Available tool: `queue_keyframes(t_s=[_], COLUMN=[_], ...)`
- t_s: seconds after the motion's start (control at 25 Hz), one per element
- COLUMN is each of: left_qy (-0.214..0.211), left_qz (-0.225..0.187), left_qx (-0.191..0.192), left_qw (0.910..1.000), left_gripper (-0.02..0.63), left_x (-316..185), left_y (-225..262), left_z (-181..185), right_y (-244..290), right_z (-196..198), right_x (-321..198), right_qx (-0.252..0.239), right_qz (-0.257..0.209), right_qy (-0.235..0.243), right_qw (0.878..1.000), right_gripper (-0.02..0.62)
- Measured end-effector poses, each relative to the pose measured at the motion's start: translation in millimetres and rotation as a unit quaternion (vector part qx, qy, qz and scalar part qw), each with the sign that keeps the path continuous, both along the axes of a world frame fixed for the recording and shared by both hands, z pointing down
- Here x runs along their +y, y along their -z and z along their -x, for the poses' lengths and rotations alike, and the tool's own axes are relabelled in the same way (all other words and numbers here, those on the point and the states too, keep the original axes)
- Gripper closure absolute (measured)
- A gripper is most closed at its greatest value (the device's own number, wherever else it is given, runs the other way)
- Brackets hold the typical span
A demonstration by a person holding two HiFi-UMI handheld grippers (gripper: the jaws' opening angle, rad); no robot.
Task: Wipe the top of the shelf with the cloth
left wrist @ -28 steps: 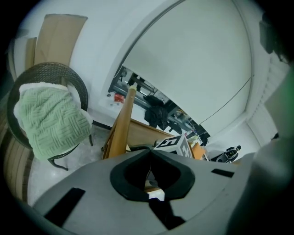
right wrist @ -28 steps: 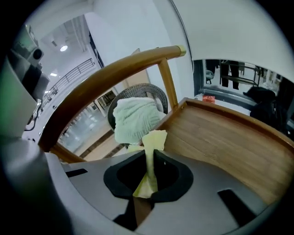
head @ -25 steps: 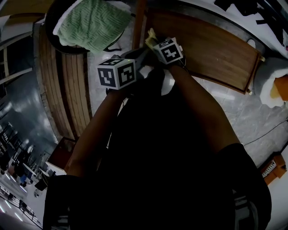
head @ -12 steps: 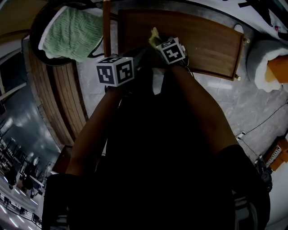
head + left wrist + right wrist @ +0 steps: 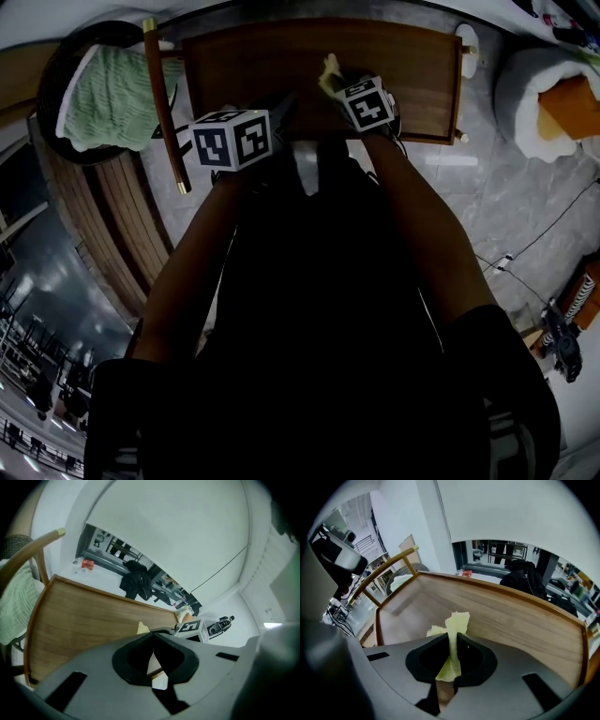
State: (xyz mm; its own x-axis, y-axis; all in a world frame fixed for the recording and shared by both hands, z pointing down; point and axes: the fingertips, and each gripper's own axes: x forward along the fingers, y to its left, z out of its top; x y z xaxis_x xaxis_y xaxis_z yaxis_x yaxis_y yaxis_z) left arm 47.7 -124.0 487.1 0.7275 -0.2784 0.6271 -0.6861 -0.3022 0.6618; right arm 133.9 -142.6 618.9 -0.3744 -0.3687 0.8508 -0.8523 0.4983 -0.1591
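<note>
While right gripper (image 5: 451,634) jaws pinch cloth (image 5: 457,620) over shelf (image 5: 511,616), left gripper (image 5: 153,633) jaws together

Shelf (image 5: 253,70) straight ahead, near edge toward the person. Cloth (image 5: 327,71) over its middle, pinched in right gripper (image 5: 334,86). Left gripper (image 5: 284,108) just beside, to the left, at the shelf's near edge. Chair (image 5: 56,66) left of shelf, towel (image 5: 103,98) on it.
</note>
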Motion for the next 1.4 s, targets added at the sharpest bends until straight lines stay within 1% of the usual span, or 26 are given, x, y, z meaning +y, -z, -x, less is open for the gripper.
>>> queue_keyframes(t_s=[0.16,0.32,0.52,0.64,0.76,0.92,1.08,1.28,1.36,1.4], left_qy=[-0.018,-0.031,-0.039,-0.039,-0.034,-0.026,-0.013,0.000,0.006,0.009], left_qz=[0.003,0.005,0.002,0.000,-0.004,-0.009,-0.009,-0.011,-0.011,-0.012], left_qx=[0.008,0.011,0.017,0.019,0.017,0.021,0.024,0.021,0.021,0.022], left_qw=[0.9998,0.9994,0.9991,0.9991,0.9993,0.9994,0.9996,0.9997,0.9997,0.9996], left_gripper=[0.594,0.594,0.594,0.594,0.594,0.594,0.594,0.594,0.594,0.594], left_x=[7.8,17.3,24.7,26.2,27.5,30.2,33.5,37.4,37.9,37.8], left_y=[-2.7,-5.2,-4.3,-2.5,-1.5,2.0,5.8,8.5,10.1,11.3], left_z=[-38.8,-66.5,-96.4,-107.9,-112.6,-114.6,-110.2,-94.5,-84.1,-77.6], right_y=[-0.7,2.9,3.6,7.3,13.7,17.1,17.5,20.0,21.8,25.6], right_z=[-59.2,-111.1,-173.8,-200.9,-223.0,-246.9,-271.1,-282.2,-279.3,-273.7], right_x=[7.5,11.9,25.9,29.1,29.9,34.0,37.3,42.1,40.3,37.9], right_qx=[0.010,0.018,0.045,0.058,0.080,0.107,0.138,0.147,0.142,0.137], right_qz=[-0.004,-0.019,-0.010,-0.003,0.004,0.025,0.035,0.044,0.039,0.032], right_qy=[-0.042,-0.077,-0.121,-0.150,-0.178,-0.204,-0.234,-0.267,-0.272,-0.269], right_qw=[0.999,0.997,0.992,0.987,0.981,0.973,0.962,0.951,0.951,0.953], right_gripper=[0.548,0.548,0.548,0.548,0.548,0.548,0.548,0.548,0.548,0.548])
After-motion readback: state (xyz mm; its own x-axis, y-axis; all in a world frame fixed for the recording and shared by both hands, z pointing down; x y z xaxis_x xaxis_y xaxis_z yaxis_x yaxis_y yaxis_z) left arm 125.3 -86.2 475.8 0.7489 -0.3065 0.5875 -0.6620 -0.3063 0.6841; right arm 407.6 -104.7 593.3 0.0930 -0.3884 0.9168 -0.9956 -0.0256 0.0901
